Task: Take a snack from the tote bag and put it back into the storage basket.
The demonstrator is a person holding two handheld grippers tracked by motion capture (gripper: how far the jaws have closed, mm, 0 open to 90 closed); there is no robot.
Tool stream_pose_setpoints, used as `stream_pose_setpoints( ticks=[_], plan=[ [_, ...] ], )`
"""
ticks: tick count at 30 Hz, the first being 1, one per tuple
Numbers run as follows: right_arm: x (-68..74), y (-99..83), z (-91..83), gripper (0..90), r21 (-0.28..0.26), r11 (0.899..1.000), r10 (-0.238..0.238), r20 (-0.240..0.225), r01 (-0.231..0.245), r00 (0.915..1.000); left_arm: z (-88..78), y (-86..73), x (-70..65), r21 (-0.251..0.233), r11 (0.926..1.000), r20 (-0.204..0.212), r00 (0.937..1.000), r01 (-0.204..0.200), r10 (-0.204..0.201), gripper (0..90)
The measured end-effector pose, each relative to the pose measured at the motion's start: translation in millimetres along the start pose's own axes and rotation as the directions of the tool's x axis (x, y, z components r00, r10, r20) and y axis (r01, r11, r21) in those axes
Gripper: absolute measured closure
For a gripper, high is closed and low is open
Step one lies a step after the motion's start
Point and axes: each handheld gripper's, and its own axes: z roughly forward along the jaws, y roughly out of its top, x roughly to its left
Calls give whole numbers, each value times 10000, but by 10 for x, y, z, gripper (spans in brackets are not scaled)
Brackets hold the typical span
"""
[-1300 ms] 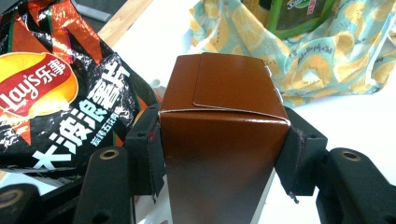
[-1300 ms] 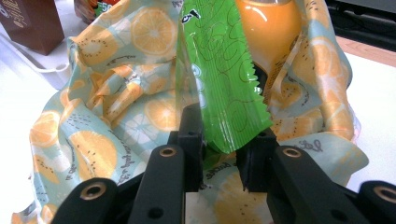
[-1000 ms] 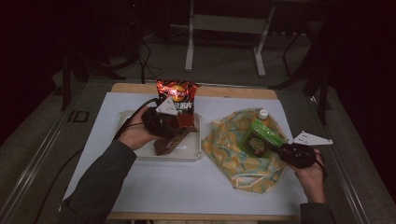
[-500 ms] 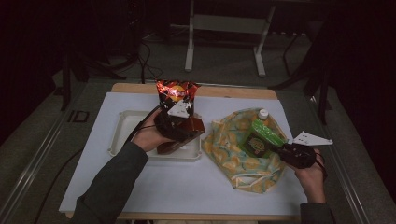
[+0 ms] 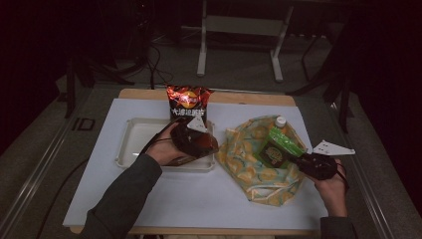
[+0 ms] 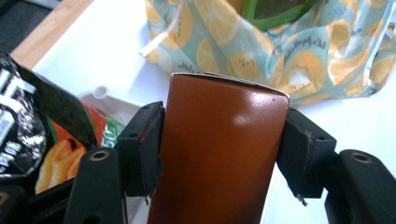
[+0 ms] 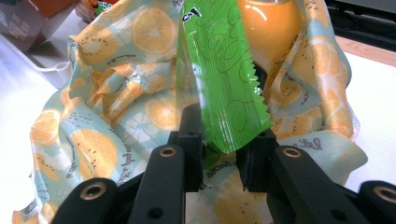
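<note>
Packing in progress, seen from the high view and both gripper views. The bag (image 5: pixel 249 172) lies open on the right half of the table (image 5: pixel 199 199), its mouth toward the right edge. A bottle (image 7: pixel 268 23) is already inside, toward the far edge. The packet (image 7: pixel 219 60) is halfway in: its upper part rests in the mouth, and its lower end is pinched between the narrow-set jaws of the right gripper (image 7: pixel 219 135).

The left gripper (image 6: pixel 223 140) holds the box (image 6: pixel 219 186) low over the right end of the tray (image 5: pixel 130 144), left of centre. Its jaws have just been opening, but the box is between them with both pads against its sides. The chips (image 5: pixel 188 102) stand untouched at the middle of the far edge, just behind the tray.

Judged remaining: seat the packet, carry the box across, then the chips.

Room: only a narrow strip separates the tray's right rim from the bag's near fold. The band along the table's near edge is bare and offers the freest path. The bag's mouth is partly taken up by the packet and the right gripper.
</note>
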Motion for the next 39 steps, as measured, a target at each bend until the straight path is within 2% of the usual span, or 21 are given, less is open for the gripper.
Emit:
stream_pose_setpoints(
  ticks=[4,10,18,21,28,34,37,39],
  plan=[
    [-2,-1,-2,738,1,10000,-9,-4,9,10000,29,-79,6,187,9998,44,9999,101,-102,360],
    [3,2,1,738,5,10000,-23,3,23,10000,110,-177,-13,910,9958,94,9999,29,-38,345],
    [5,3,-1,738,8,10000,-43,3,43,10000,253,-197,-97,1488,9885,481,9987,-264,195,331],
    [3,2,-2,738,6,10000,-45,2,45,10000,290,-199,-119,1632,9862,483,9986,-281,204,327],
    [5,3,0,738,15,10000,-43,-5,43,10000,353,-223,-127,1629,9866,391,9992,-17,-47,322],
    [6,4,1,737,18,10000,-51,-18,51,10000,398,-212,-133,1855,9826,347,9993,89,-155,317],
    [5,3,2,737,19,10000,-48,-20,48,10000,430,-208,-146,1920,9809,261,9990,305,-362,313],
    [7,4,2,737,20,10000,-56,-25,56,10000,449,-202,-140,1778,9819,384,9966,648,-728,321]
  ],
)
